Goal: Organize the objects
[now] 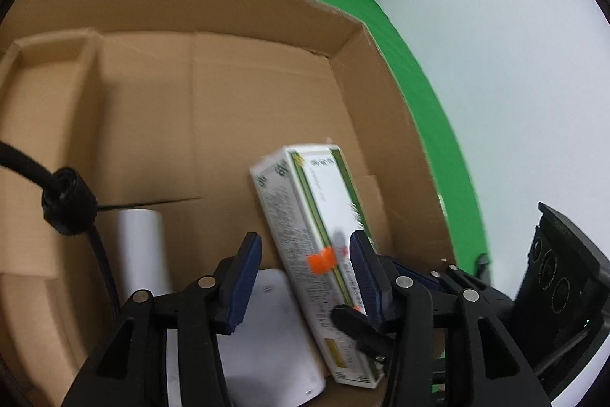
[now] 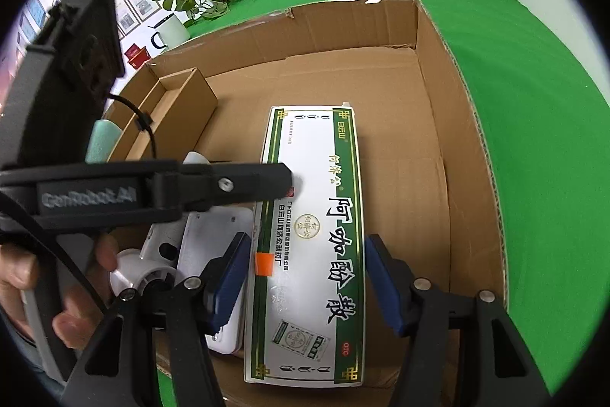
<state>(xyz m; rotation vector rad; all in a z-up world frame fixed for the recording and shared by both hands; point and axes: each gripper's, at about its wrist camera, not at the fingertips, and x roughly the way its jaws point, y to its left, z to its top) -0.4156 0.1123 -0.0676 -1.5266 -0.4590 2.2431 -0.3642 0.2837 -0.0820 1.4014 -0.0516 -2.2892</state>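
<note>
step: seating the white-and-green medicine box (image 2: 309,246) in the cardboard box (image 2: 434,124). it lies on the floor by the right wall. both grippers straddle it: left gripper (image 1: 305,277) spread, right gripper (image 2: 307,281) spread, pads off the sides, so it looks released. left of the medicine box: white flat device (image 2: 213,254), white roll (image 1: 141,246), cardboard divider tray (image 2: 179,109) further left. next, i'd guess: lift both clear, fetch another item.
</note>
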